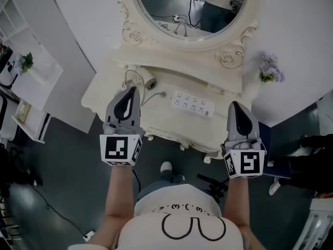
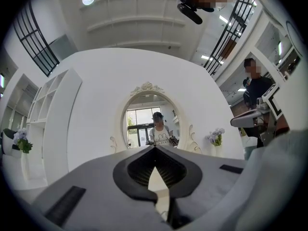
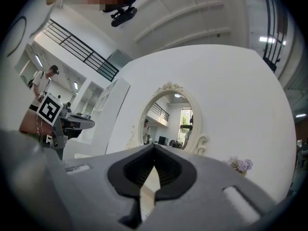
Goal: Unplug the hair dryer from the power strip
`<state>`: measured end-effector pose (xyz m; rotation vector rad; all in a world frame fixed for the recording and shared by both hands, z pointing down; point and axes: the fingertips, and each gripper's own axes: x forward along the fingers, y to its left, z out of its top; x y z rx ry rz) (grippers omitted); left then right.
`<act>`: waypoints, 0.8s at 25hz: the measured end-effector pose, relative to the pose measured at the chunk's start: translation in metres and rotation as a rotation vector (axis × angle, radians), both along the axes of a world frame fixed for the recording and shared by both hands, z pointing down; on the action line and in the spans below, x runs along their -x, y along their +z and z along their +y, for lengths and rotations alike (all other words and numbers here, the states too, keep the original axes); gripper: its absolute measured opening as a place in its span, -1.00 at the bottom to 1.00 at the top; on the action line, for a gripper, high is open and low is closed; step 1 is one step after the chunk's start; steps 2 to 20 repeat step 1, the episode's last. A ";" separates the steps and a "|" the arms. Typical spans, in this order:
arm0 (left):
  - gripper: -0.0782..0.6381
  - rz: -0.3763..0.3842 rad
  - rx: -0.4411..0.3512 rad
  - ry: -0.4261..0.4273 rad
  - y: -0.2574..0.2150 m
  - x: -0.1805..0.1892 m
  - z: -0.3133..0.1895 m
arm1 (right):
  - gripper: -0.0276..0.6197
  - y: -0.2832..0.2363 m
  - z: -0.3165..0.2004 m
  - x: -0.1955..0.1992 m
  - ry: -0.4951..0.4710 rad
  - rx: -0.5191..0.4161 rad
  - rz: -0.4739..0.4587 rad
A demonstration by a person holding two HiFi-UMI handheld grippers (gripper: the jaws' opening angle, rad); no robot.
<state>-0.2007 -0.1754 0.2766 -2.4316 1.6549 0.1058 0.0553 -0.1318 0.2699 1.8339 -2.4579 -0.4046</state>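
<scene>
We are standing in front of a cream, carved dressing table [image 1: 104, 95] and holding one gripper in each hand above its front edge. The left gripper [image 1: 133, 88] is hanging over the left part of the tabletop. Its jaws are pressing together at the tips, with nothing between them. The right gripper [image 1: 233, 104] is hovering at the table's right front corner. Its jaws are also meeting at the tips, and they too are gripping nothing.

The white power strip [image 1: 193, 104] is lying flat near the middle of the tabletop, between the two grippers and touched by neither. The white hair dryer [image 1: 149, 81] is lying behind and to the left of the strip, just beside the left gripper's tips, with its dark opening facing the front. Its thin cord [image 1: 129, 77] is looping on the tabletop at the rear left. A stretch of cable is running toward the strip's left end, but we cannot tell whether the plug is sitting in a socket.

The oval mirror [image 1: 190, 7] is rising behind the table. A bunch of purple flowers [image 1: 271, 70] is standing to its right, and a white shelf unit [image 1: 28, 87] is standing at the far left.
</scene>
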 end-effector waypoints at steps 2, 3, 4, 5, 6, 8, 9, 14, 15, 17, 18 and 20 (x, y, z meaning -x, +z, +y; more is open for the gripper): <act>-0.79 -0.002 0.001 0.000 0.000 0.001 0.000 | -0.92 0.000 0.000 0.002 -0.002 0.000 0.001; -0.79 -0.002 0.001 0.000 0.000 0.001 0.000 | -0.92 0.000 0.000 0.002 -0.002 0.000 0.001; -0.79 -0.002 0.001 0.000 0.000 0.001 0.000 | -0.92 0.000 0.000 0.002 -0.002 0.000 0.001; -0.79 -0.002 0.001 0.000 0.000 0.001 0.000 | -0.92 0.000 0.000 0.002 -0.002 0.000 0.001; -0.79 -0.002 0.001 0.000 0.000 0.001 0.000 | -0.92 0.000 0.000 0.002 -0.002 0.000 0.001; -0.79 -0.002 0.001 0.000 0.000 0.001 0.000 | -0.92 0.000 0.000 0.002 -0.002 0.000 0.001; -0.79 -0.002 0.001 0.000 0.000 0.001 0.000 | -0.92 0.000 0.000 0.002 -0.002 0.000 0.001; -0.79 -0.002 0.001 0.000 0.000 0.001 0.000 | -0.92 0.000 0.000 0.002 -0.002 0.000 0.001; -0.79 -0.002 0.001 0.000 0.000 0.001 0.000 | -0.92 0.000 0.000 0.002 -0.002 0.000 0.001; -0.79 -0.002 0.001 0.000 0.000 0.001 0.000 | -0.92 0.000 0.000 0.002 -0.002 0.000 0.001; -0.79 -0.002 0.001 0.000 0.000 0.001 0.000 | -0.92 0.000 0.000 0.002 -0.002 0.000 0.001; -0.79 -0.002 0.001 0.000 0.000 0.001 0.000 | -0.92 0.000 0.000 0.002 -0.002 0.000 0.001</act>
